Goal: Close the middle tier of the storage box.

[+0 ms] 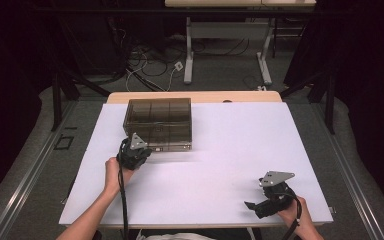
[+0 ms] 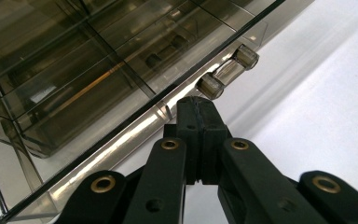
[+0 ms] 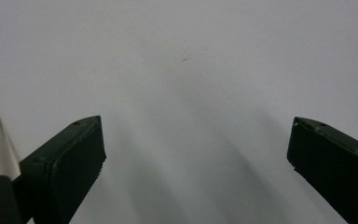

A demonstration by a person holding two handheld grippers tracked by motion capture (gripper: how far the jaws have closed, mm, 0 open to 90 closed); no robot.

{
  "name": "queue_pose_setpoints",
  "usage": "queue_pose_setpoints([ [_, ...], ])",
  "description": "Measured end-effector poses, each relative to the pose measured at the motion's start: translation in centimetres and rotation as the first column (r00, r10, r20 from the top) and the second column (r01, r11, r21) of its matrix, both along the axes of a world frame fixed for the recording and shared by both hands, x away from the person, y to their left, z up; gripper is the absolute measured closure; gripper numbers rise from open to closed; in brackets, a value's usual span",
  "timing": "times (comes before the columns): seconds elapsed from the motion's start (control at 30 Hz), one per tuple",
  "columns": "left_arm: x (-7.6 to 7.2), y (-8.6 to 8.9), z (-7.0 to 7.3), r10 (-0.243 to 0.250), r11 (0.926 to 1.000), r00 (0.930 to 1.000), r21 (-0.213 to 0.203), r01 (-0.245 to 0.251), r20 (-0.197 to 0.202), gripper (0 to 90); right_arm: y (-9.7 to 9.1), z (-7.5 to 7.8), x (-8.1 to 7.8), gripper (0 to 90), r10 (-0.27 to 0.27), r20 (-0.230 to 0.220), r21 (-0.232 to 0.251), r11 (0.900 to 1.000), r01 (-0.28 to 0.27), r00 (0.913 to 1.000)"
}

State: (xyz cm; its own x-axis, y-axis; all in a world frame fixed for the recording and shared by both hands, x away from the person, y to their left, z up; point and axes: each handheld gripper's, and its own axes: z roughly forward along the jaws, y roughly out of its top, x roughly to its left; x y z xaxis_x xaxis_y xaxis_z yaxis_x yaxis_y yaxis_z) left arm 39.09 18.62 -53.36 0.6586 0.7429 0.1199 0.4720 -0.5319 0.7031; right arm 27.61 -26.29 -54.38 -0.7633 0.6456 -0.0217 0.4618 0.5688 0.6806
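High view: box [image 1: 158, 124], smoky brown see-through plastic, flat and square, lid ruled into compartments; it sits on the white table [image 1: 230, 150] toward 11 o'clock of the sheet. My left gripper [image 1: 136, 151] is at its near edge, at the box's 7 o'clock. My right gripper [image 1: 260, 202] lies well apart at 5 o'clock.

Left gripper view: my jaws are pressed together, nothing between them, tips just beside the box's front rim. A clear latch [image 2: 227, 71] with two stubby round ends sits at 1 o'clock of the tips. Dividers show through the lid.

Right gripper view: my jaws are spread wide over bare table.
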Motion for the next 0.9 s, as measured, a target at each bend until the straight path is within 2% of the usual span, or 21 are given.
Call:
queue_pose_setpoints([
  [0.17, 0.12, 0.03, -0.05, 0.009, 1.0000, 0.9996, 0.002, -0.009, 0.027, 89.8, -0.01, 0.00, 0.05, 3.5, 0.004, 0.004, -0.003, 1.0000, -0.004, 1.0000],
  [0.9, 0.76, -0.18, -0.42, 0.028, 0.9996, 0.9958, -0.005, -0.028, 0.087, 89.8, 0.05, -0.07, 0.05, 3.5, 0.001, 0.007, 0.003, 1.0000, -0.001, 1.0000],
])
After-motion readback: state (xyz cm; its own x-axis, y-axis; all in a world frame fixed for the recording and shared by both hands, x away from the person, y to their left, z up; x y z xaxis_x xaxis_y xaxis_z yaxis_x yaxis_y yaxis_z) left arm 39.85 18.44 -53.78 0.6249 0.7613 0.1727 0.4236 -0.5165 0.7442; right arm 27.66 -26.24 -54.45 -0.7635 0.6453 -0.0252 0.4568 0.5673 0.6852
